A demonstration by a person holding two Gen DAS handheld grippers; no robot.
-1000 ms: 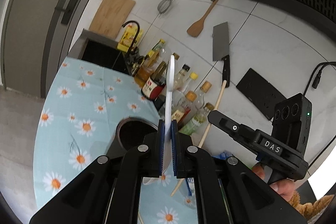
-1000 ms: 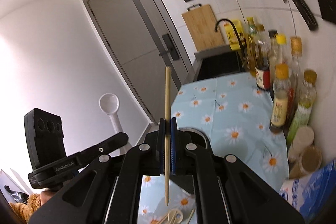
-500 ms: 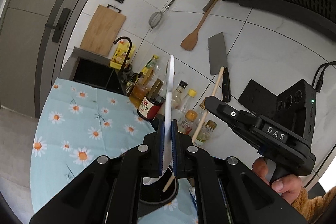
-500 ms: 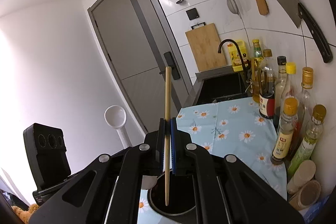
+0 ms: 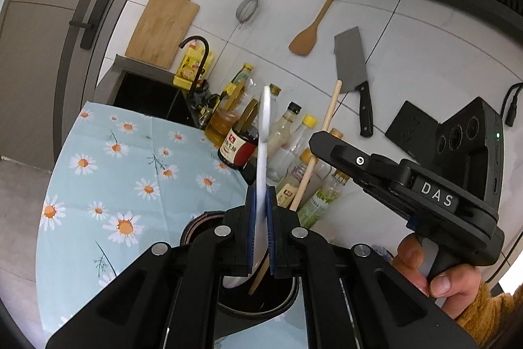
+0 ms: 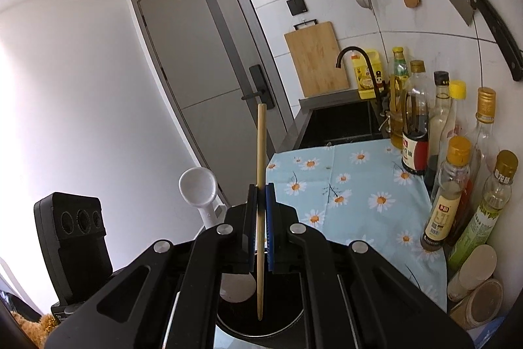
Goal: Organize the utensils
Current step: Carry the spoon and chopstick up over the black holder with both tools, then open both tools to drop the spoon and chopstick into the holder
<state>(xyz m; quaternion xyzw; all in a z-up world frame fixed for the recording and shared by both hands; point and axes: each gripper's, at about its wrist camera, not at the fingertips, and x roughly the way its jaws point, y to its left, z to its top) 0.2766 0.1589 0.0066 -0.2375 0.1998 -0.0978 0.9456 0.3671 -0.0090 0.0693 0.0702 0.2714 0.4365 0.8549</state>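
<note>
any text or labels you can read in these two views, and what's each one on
"DAS": white letters on the body of the right gripper, seen from the left wrist view.
Dark sauce bottle: red and white label with Chinese characters, too small to read.
Yellow-capped bottle: printed label, blurred.
Green-labelled bottle: unreadable.
Yellow jug by the faucet: pictures only, no legible words.

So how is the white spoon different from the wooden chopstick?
The white spoon is flat, wide and white plastic with a round bowl; the wooden chopstick is a thin, plain tan stick. The spoon sits in the left gripper, the chopstick in the right gripper. Both stand nearly upright, clamped in shut jaws, over the dark holder.
</note>
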